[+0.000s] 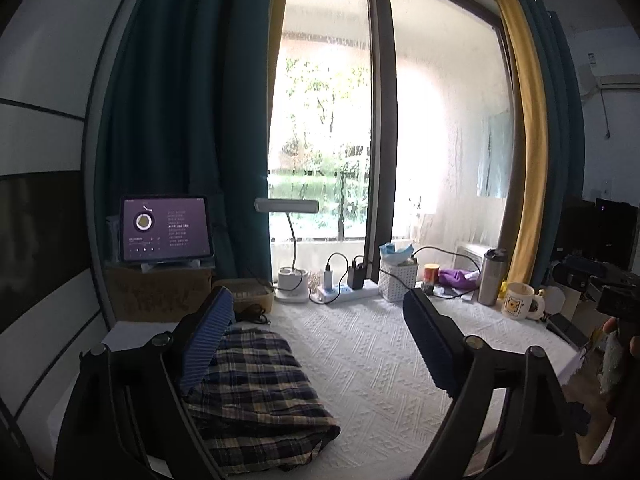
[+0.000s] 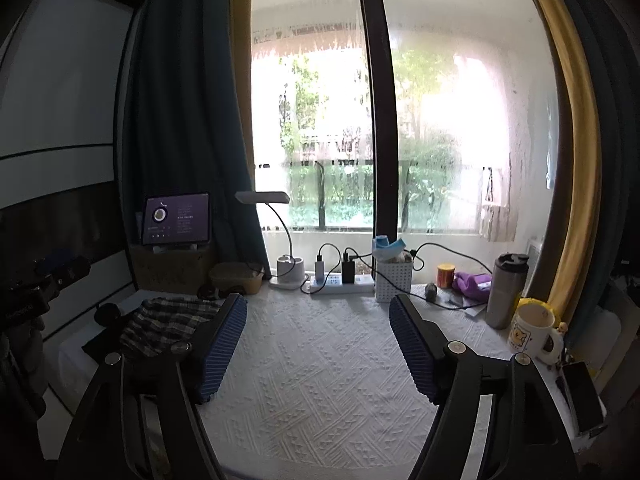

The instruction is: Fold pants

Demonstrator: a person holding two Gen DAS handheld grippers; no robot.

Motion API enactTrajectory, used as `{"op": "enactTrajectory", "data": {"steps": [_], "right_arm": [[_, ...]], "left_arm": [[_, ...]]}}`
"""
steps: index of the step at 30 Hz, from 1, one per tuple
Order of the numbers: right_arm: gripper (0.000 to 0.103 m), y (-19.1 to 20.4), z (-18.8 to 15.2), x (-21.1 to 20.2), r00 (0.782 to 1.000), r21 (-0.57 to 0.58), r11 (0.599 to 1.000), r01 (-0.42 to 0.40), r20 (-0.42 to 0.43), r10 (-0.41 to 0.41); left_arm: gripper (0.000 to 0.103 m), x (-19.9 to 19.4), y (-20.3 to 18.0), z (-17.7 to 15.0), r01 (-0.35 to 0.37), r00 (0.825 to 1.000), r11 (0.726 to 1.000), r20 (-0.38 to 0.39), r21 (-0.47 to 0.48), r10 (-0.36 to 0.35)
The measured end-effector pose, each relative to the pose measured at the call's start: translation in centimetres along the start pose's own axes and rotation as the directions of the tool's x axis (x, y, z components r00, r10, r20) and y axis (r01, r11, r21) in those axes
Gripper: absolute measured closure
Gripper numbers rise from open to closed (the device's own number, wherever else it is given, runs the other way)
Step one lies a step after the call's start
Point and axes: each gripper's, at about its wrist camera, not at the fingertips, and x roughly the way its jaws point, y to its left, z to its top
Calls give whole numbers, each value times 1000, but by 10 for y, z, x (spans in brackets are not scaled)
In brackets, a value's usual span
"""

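Observation:
The plaid pants (image 1: 256, 396) lie folded in a thick bundle on the white textured tablecloth (image 1: 372, 360), at the left side of the table. My left gripper (image 1: 316, 300) hovers over them with its jaws wide apart. Its left finger (image 1: 208, 340) stands over the bundle's near left edge, and no pad presses on the cloth. In the right wrist view the pants (image 2: 168, 324) sit to the left of my right gripper (image 2: 318, 304), which is open above bare tablecloth (image 2: 316, 368) with nothing between its fingers.
Along the window stand a lit tablet (image 1: 166, 228) on a cardboard box, a desk lamp (image 1: 290, 276), a power strip with chargers (image 1: 344, 286), a white basket (image 1: 398, 280), a steel bottle (image 2: 506, 292) and a mug (image 2: 534, 332). A phone (image 2: 582, 396) lies at the right edge.

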Motion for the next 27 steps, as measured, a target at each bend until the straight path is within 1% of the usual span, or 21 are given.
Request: {"op": "enactTrajectory", "data": {"steps": [2, 3, 5, 6, 7, 9, 14, 17, 27], "right_arm": [[19, 2, 2, -6, 1000, 1, 1000, 5, 8, -5], [18, 2, 3, -10, 1000, 2, 1000, 8, 16, -8], [11, 3, 5, -17, 999, 2, 1000, 16, 31, -16], [9, 3, 6, -21, 999, 4, 1000, 20, 40, -20], [5, 2, 6, -24, 999, 7, 1000, 23, 48, -23], [1, 1, 6, -28, 998, 16, 999, 33, 60, -34], [0, -6, 4, -27, 997, 43, 997, 58, 52, -60], [0, -5, 3, -24, 997, 41, 997, 59, 41, -61], [0, -3, -2, -18, 999, 40, 998, 49, 20, -50]], "left_arm": [[14, -4, -1, 2, -9, 1000, 1000, 16, -6, 9], [13, -6, -1, 3, -14, 1000, 1000, 24, -13, 14], [7, -10, -1, 3, -20, 999, 999, 35, -29, 21], [4, -11, 0, 4, -22, 999, 999, 41, -37, 23], [2, -13, 1, 4, -25, 998, 999, 49, -45, 27], [1, -16, 1, 4, -31, 998, 998, 56, -48, 34], [1, -17, -3, 2, -53, 998, 999, 41, -11, 54], [1, -17, -5, 0, -77, 996, 997, 51, 3, 77], [1, -15, -9, -1, -87, 995, 996, 39, 15, 86]]}}
